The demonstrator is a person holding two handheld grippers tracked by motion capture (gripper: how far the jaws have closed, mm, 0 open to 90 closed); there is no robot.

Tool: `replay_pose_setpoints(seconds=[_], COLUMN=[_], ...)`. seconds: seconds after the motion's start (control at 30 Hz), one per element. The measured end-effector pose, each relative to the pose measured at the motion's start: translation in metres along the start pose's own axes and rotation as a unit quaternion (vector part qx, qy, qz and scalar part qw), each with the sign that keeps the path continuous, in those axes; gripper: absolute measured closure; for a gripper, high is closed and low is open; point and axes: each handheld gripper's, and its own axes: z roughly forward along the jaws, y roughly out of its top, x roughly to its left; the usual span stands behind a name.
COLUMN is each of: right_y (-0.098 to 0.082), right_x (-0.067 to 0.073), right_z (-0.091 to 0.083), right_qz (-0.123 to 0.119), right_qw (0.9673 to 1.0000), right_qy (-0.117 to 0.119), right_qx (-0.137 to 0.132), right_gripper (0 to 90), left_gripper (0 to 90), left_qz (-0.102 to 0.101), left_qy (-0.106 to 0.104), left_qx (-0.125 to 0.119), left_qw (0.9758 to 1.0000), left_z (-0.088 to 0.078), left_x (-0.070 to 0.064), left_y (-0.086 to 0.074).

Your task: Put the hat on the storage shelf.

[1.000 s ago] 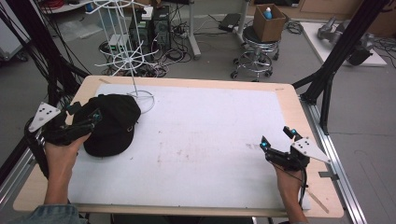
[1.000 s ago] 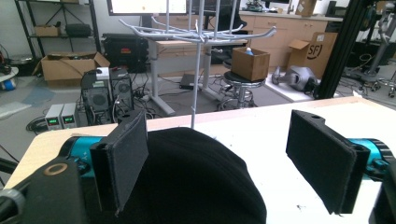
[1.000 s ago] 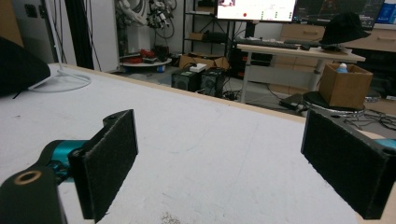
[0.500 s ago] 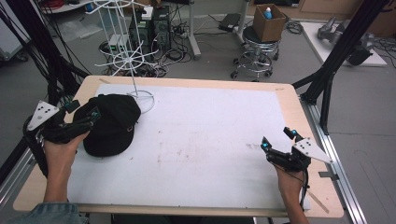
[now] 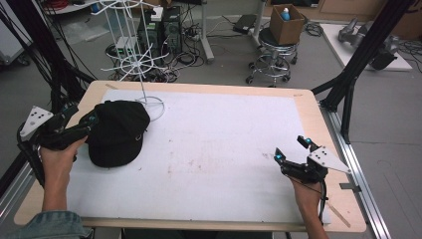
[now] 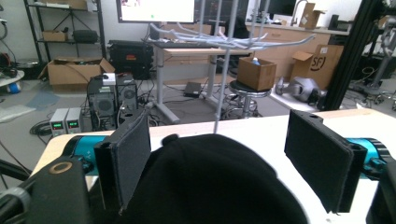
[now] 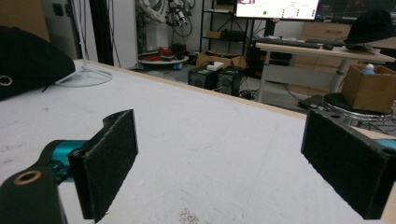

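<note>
Jaws of the left gripper stand wide apart around the rear of the black cap, one pad just beside the crown and the other clear of it, gripping nothing yet. The cap lies near the table's left edge, close to the ring base of the white wire rack toward the far-left corner. The right gripper hovers spread open over bare surface near the right edge. Closing now risks pinching only soft fabric, so the crown could fold and slip free; swinging the cap up carelessly might snag the rack's arms.
</note>
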Motion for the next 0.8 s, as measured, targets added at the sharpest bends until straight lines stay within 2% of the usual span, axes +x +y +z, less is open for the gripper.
replay_pose_setpoints(seconds=[0.2,0.37,0.47,0.7,0.8], right_y=[-0.001,-0.001,-0.001,-0.001,-0.002], right_x=[0.001,0.0,0.0,0.0,0.0], right_z=[-0.003,-0.008,-0.01,-0.013,-0.013], right_qz=[-0.005,-0.001,-0.004,-0.004,-0.005], right_qw=[1.0,0.9998,0.9997,0.999,0.9987], right_qy=[0.002,0.02,0.025,0.042,0.048], right_qx=[0.007,0.005,0.005,0.014,0.02], right_gripper=[10.2,10.2,10.2,10.2,10.2], left_gripper=[22.8,23.9,24.3,24.0,25.0], left_qz=[-0.023,-0.034,-0.033,-0.014,-0.014], left_qy=[-0.007,-0.017,-0.022,-0.001,-0.004], left_qx=[0.001,0.008,0.011,0.034,0.045], left_qw=[0.9997,0.9992,0.9992,0.9993,0.9989], left_z=[0.01,0.019,0.025,0.035,0.038], left_x=[0.015,0.023,0.025,0.031,0.035], left_y=[-0.004,-0.007,-0.011,-0.02,-0.024])
